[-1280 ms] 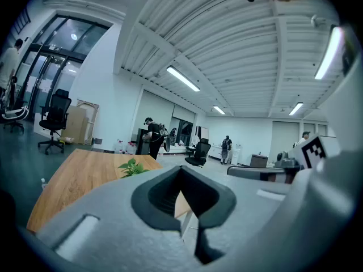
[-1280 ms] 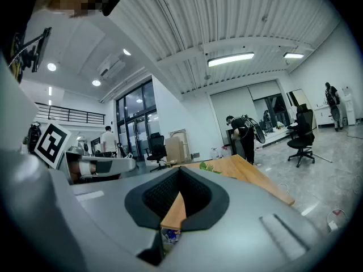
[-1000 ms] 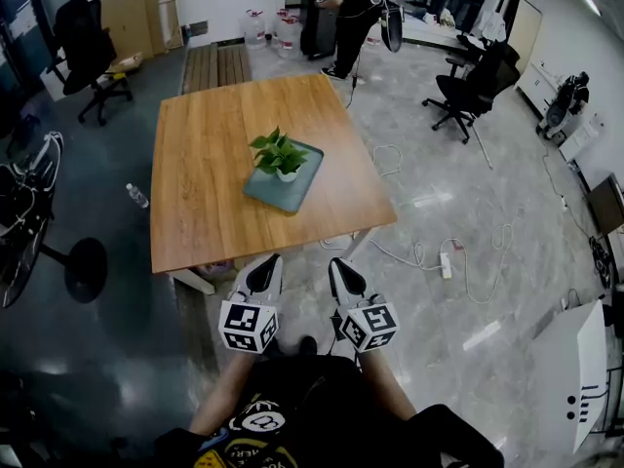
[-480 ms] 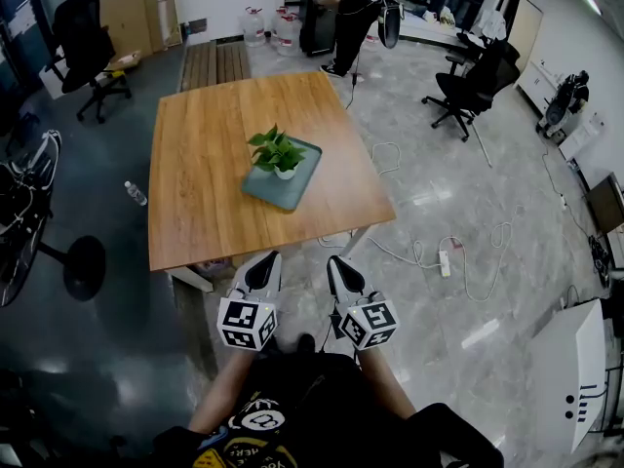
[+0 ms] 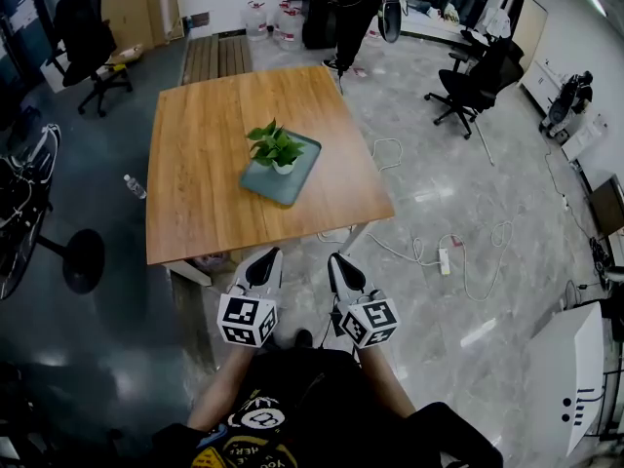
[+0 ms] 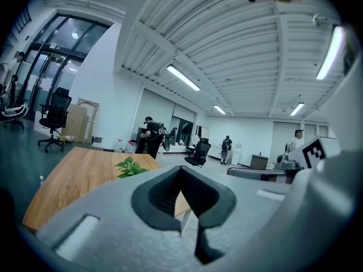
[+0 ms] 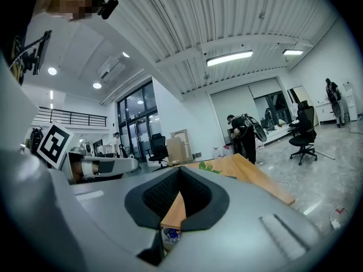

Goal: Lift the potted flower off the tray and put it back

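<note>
A small green potted flower (image 5: 277, 147) in a white pot stands upright on a blue-grey tray (image 5: 297, 179) near the middle of a wooden table (image 5: 205, 164). Both grippers hang side by side short of the table's near edge, close to my body and well away from the tray. The left gripper (image 5: 264, 261) is shut with nothing in it, and so is the right gripper (image 5: 342, 266). Past the closed left gripper (image 6: 181, 170) the flower (image 6: 130, 167) shows far off on the table; the right gripper view has its own tips (image 7: 180, 170) closed and the flower (image 7: 207, 166) small beyond them.
A person (image 5: 356, 8) stands beyond the table's far end near water jugs (image 5: 258, 19). Office chairs (image 5: 478, 81) (image 5: 86, 42) sit at both sides. A power strip and cables (image 5: 447, 259) lie on the floor to the right, a bottle (image 5: 135, 186) and a bicycle (image 5: 24, 213) to the left.
The head view has drifted a little, so the table sits slightly higher in the picture. Both grippers keep their place and stay shut.
</note>
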Demonstrator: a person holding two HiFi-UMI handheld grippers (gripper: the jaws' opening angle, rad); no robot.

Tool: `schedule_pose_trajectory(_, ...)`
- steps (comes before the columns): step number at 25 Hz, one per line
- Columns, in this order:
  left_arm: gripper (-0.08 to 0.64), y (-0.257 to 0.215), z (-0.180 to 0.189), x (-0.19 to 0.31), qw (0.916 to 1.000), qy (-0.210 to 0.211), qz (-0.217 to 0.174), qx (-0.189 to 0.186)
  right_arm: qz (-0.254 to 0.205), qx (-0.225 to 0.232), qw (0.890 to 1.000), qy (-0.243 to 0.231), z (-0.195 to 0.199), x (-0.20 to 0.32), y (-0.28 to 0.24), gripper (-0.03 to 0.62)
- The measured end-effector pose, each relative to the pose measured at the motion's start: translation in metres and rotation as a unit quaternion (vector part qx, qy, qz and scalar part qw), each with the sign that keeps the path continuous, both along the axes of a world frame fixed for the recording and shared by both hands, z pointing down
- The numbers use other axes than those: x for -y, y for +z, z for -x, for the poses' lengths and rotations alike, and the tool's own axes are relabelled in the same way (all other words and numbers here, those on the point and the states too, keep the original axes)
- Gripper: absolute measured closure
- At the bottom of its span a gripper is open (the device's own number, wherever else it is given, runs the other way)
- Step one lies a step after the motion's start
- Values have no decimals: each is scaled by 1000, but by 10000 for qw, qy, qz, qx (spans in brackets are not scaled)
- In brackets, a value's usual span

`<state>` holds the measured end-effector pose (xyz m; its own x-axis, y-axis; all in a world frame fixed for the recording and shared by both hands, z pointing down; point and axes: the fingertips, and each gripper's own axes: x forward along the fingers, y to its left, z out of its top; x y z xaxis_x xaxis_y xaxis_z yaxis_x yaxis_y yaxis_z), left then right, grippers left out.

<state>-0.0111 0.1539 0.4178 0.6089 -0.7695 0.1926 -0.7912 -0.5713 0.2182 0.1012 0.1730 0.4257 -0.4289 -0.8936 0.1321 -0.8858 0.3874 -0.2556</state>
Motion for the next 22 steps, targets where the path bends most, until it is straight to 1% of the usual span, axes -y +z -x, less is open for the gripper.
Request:
schedule_pose_trajectory(5,562,4,-8,3,9999,-103,7,60,31,39,9999,-110,-10,5,6,592)
schedule_pose_trajectory(13,563,13,-16,17,9991,-320,-36,262,98,49,9989,-455,-15,23,23,592)
schedule_pose_trajectory(18,563,19,-14,43,9989,-389,38,273,226,37,9982,-562,-12,49,34,592)
schedule_pose_trajectory(22,563,32,-6,82,9988,-397,128,238,327,-22,9978,-584,-4,88,49,592)
